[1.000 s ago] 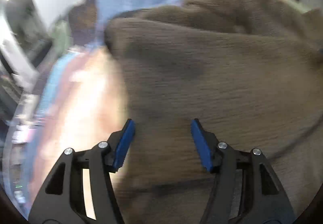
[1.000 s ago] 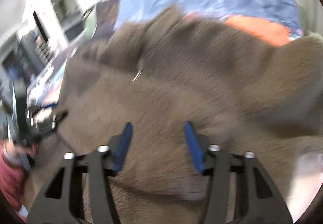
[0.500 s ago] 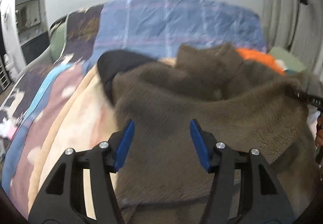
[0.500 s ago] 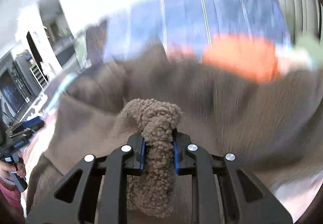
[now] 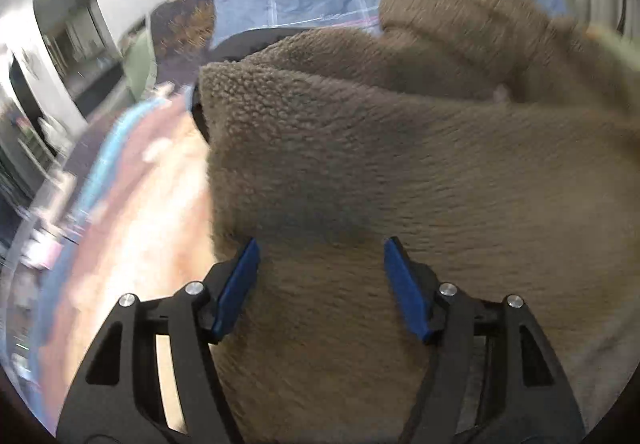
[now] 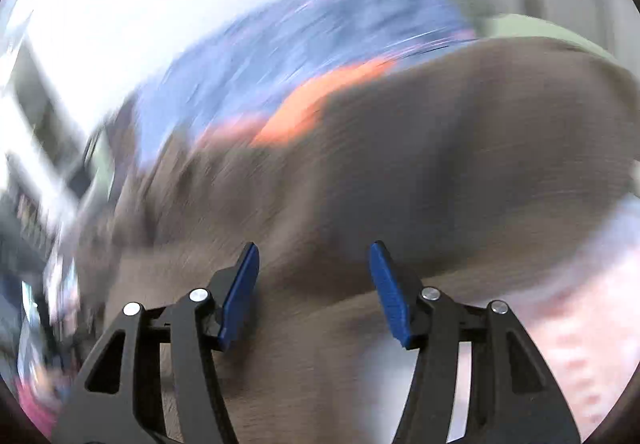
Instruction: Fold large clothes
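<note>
Fleece half-folded on the bed

The brown fleece (image 5: 400, 172) lies bunched on the bed (image 5: 132, 228), one layer turned over but uneven; squaring remains. Left tool (image 5: 318, 284) gapes empty; right tool (image 6: 312, 284) has just opened, empty, above the fleece.

bright indoor light, heavy motion blur, fisheye-warped edges

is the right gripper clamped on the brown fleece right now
No, the right gripper has just opened; its blue pads stand apart above the brown fleece, with no fabric pinched between them.
</note>
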The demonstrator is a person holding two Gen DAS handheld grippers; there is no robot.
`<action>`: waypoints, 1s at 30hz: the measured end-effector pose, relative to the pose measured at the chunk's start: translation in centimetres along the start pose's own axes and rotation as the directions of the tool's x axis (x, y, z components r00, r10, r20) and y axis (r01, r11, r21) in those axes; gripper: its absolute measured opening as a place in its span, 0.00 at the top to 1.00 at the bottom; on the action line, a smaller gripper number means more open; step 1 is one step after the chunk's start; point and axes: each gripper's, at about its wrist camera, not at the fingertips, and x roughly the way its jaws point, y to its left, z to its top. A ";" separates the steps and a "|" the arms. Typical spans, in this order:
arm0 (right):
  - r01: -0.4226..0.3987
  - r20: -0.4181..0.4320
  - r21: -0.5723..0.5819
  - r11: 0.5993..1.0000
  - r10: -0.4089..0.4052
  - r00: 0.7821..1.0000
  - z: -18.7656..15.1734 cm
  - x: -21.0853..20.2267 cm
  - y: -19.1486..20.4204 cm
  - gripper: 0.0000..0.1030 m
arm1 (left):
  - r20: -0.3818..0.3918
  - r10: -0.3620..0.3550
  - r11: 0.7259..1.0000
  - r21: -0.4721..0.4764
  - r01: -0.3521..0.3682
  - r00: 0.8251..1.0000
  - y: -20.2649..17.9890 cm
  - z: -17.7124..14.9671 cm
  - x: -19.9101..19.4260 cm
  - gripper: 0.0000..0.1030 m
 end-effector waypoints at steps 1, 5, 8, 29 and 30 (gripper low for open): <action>0.023 0.045 0.076 0.997 -0.026 0.999 0.6 -1.5 -2.6 0.44 | 0.013 -0.077 0.997 -0.029 0.077 0.997 -0.2 0.2 -1.0 0.36; 0.049 0.170 0.415 0.909 -0.130 0.977 1.4 -5.1 -14.5 0.48 | 0.053 -0.242 0.970 0.000 0.242 0.969 -2.6 0.0 -3.6 0.32; 0.013 0.166 0.509 0.861 -0.113 0.980 1.5 -5.4 -20.0 0.48 | 0.030 -0.334 0.941 0.075 0.331 0.942 -5.0 -0.3 -3.5 0.24; -0.179 0.333 0.307 0.935 0.071 0.940 8.2 -6.3 -10.0 0.89 | -0.030 -0.273 0.948 0.164 0.275 0.961 -7.4 -3.6 -1.0 0.17; -0.200 0.326 0.235 0.951 0.116 0.938 8.6 -6.1 -7.0 0.89 | -0.030 -0.276 0.947 0.162 0.277 0.961 -7.3 -3.5 -1.0 0.17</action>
